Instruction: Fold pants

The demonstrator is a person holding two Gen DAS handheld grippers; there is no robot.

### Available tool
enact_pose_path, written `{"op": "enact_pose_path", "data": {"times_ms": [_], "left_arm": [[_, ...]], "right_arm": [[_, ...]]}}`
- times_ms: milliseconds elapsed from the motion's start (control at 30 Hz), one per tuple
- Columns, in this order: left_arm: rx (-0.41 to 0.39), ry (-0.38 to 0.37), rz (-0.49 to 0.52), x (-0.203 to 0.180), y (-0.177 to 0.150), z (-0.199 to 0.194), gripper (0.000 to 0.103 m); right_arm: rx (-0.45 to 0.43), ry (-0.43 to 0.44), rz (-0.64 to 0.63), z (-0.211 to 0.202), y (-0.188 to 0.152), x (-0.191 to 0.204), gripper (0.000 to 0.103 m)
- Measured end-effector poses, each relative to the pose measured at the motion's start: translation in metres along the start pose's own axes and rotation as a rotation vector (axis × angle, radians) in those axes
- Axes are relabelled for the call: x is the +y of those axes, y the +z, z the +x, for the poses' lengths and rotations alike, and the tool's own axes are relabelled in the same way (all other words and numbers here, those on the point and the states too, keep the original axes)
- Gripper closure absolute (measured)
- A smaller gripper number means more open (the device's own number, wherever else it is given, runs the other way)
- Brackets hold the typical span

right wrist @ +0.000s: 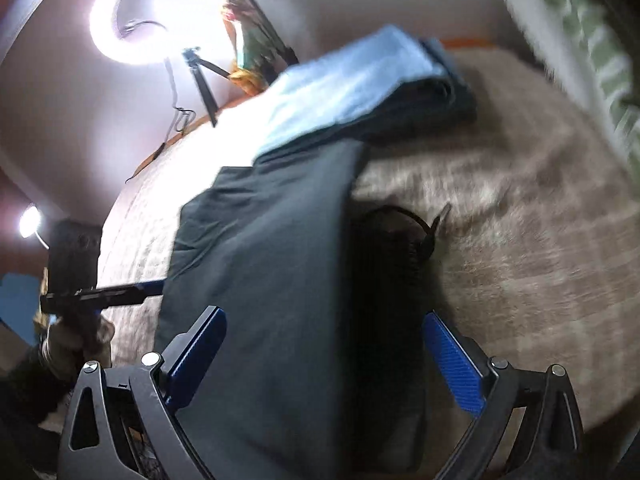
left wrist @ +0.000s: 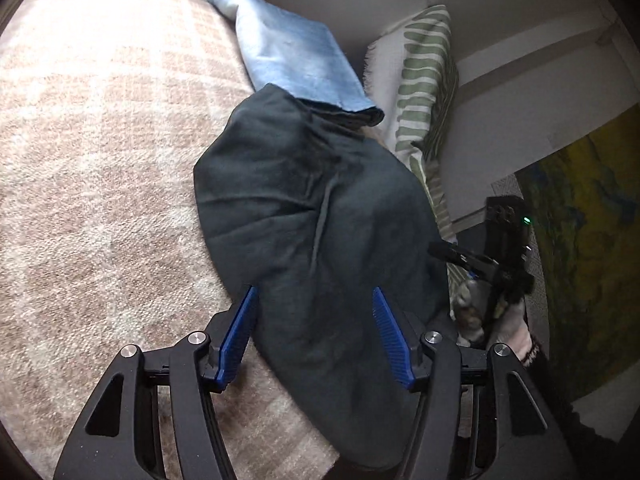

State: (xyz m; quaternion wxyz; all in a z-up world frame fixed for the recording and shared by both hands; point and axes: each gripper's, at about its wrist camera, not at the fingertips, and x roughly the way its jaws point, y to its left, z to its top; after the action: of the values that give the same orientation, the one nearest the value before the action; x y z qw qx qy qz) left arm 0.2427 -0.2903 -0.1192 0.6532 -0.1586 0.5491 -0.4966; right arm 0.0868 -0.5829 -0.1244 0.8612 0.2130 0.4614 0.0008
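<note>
Dark grey pants (left wrist: 320, 216) lie in a rumpled, folded heap on a beige checked blanket (left wrist: 100, 160). My left gripper (left wrist: 316, 336) is open, its blue pads on either side of the heap's near end, not pinching it. In the right wrist view the pants (right wrist: 272, 280) show as a flat folded panel running between the fingers of my right gripper (right wrist: 324, 356), which is open. The right gripper also shows in the left wrist view (left wrist: 472, 260), beside the pants' right edge.
A folded light blue garment (left wrist: 296, 56) lies beyond the pants, partly under them; it also shows in the right wrist view (right wrist: 348, 84). A green striped pillow (left wrist: 424, 92) sits against the wall. A ring light (right wrist: 160, 12) on a tripod stands behind the bed.
</note>
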Motion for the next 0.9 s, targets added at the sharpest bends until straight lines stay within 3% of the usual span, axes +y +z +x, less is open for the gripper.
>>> {"op": "enact_pose_path", "data": {"times_ms": [133,267,333,433,533,667,800,900], "left_arm": [[0.011,-0.027,-0.013,0.003,0.001,0.005,0.044],[0.005,-0.060,-0.021,0.005,0.002,0.009,0.044],[0.005,-0.065,-0.009,0.001,0.003,0.014,0.044],[0.007,-0.079,0.005,-0.002,0.005,0.019,0.047],[0.006,-0.088,0.014,-0.004,0.005,0.021,0.048],[-0.011,-0.084,0.017,-0.007,0.005,0.020,0.065],[-0.032,-0.074,0.054,-0.012,0.004,0.016,0.089],[-0.033,-0.054,0.083,-0.016,0.003,0.016,0.090]], "right_arm": [[0.056,0.115,0.067,0.017,0.001,-0.025,0.001],[0.033,0.196,0.062,0.017,-0.001,-0.033,0.000],[0.040,0.261,0.059,0.019,-0.002,-0.032,0.006],[0.041,0.269,0.047,0.020,-0.004,-0.030,0.009],[0.032,0.266,0.080,0.021,-0.005,-0.035,0.037],[-0.003,0.246,0.065,0.013,-0.010,-0.029,0.056],[-0.029,0.212,0.049,0.007,-0.008,-0.019,0.065],[-0.037,0.202,0.031,0.003,-0.006,-0.012,0.067]]}}
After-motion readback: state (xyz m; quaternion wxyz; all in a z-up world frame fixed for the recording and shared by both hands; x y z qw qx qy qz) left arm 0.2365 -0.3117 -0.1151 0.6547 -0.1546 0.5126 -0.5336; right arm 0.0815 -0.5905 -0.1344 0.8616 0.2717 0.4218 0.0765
